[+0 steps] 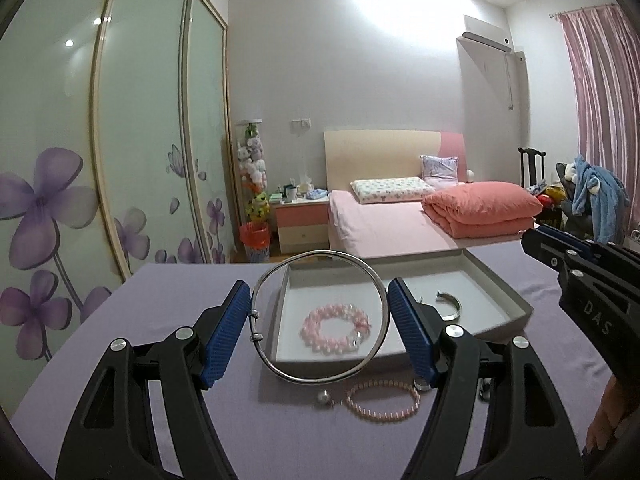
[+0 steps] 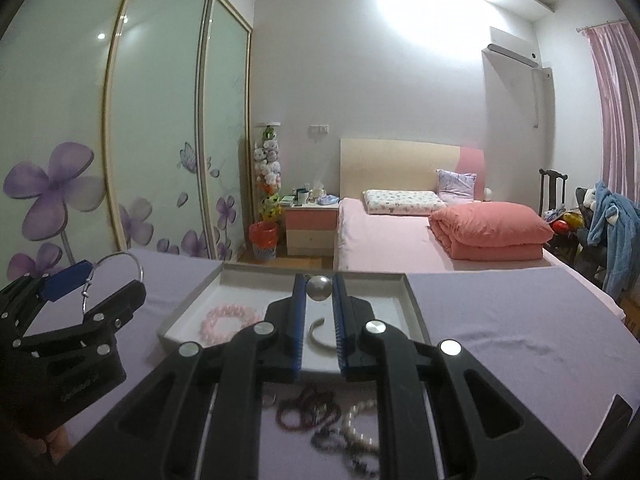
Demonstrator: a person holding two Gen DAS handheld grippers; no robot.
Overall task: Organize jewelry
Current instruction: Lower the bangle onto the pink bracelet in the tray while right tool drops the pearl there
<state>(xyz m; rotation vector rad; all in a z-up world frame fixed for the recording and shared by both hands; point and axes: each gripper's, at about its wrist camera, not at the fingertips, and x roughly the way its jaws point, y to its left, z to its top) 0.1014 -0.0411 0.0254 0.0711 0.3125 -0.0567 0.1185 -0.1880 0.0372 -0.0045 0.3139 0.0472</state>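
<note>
Left wrist view showed my left gripper (image 1: 320,322) clamped across a thin silver bangle (image 1: 320,318), a smooth polished metal hoop with two small sliding knots on its left side. Its ribbed blue pads (image 1: 224,336) pressed on opposite edges of the hoop, so the ring stood nearly upright, facing the camera, its widest span running left to right between the fingers. It hung above the near edge of a shallow grey tray (image 1: 516,300) with a white floor, on a matte lavender tablecloth (image 1: 168,304).

Through the hoop I saw a pink beaded bracelet (image 1: 336,330) of glossy, rounded, translucent beads lying flat in the tray. An open silver cuff (image 1: 450,304) lay further right in the same tray. In front of the tray, on the cloth, sat a slim pink bead bracelet (image 1: 382,400) and a small pearl-like ball (image 1: 325,397) just beside it.

Right wrist view showed my right gripper (image 2: 319,294) closed on a round grey pearl-like bead (image 2: 319,287), smooth and shiny, pinched between the blue pads over the tray's far side. Below the fingers lay a blurred tangle of dark red beads (image 2: 308,406) and a white pearl strand (image 2: 360,420) on the cloth.
</note>
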